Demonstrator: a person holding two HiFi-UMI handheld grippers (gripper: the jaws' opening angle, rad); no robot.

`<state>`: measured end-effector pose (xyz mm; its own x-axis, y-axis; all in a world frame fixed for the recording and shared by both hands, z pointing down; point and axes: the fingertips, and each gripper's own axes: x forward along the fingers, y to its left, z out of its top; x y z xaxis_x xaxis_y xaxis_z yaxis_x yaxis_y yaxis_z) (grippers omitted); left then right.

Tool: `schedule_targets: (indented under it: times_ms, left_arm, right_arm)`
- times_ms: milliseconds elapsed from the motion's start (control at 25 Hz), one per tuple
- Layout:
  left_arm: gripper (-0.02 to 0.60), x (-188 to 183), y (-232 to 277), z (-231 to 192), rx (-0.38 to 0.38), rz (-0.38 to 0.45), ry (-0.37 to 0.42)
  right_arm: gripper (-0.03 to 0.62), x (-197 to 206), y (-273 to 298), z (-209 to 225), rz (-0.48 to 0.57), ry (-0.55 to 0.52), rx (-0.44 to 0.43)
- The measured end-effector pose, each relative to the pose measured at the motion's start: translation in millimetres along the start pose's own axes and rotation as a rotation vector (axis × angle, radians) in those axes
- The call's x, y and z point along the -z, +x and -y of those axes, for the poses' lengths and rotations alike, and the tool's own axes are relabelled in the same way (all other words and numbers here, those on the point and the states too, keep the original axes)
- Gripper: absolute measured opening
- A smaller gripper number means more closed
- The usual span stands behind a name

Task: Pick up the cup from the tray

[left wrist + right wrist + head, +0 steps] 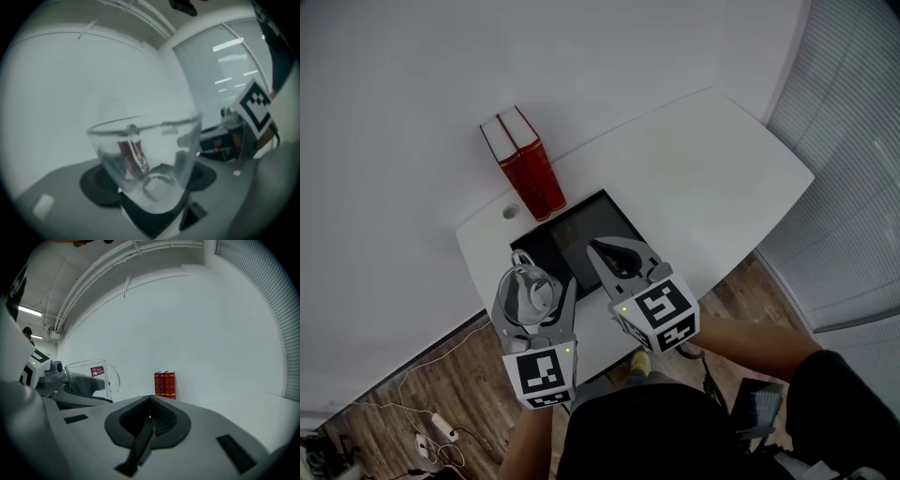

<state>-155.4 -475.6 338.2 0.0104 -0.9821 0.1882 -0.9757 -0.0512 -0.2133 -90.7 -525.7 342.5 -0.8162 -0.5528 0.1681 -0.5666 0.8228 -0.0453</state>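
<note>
A clear glass cup [528, 292] with a handle and a small red label is held off the table, my left gripper [532, 298] shut on its lower body. In the left gripper view the cup [149, 159] fills the middle, upright and slightly tilted, between the jaws. It hangs over the near left part of the black tray [586, 225]. My right gripper [602, 251] is shut with nothing in it, its tips above the tray. From the right gripper view the cup [89, 377] shows at the left, with the shut right gripper [150, 401] in front.
Two red books [525, 173] stand upright at the back of the white table [712, 169], behind the tray; they also show in the right gripper view as red books [164, 384]. A small round hole [510, 212] lies beside them. Window blinds [853, 187] are at the right; cables lie on the wooden floor [422, 422].
</note>
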Motion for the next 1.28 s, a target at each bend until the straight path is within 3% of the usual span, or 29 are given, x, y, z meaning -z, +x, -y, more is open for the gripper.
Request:
schedule_targets:
  times_ms: [680,1280]
  left_arm:
    - [0.377,-7.3,-41.8,-22.7,0.001,0.048,-0.05]
    - [0.377,12.8,-179.2,-52.2,0.015,0.052,-0.062]
  right_arm:
    - [0.012,-16.4,-2.3,-33.9,0.016,-0.005,0.038]
    - [0.012,-19.1,-45.3,-169.2,0.043,-0.023,0.045]
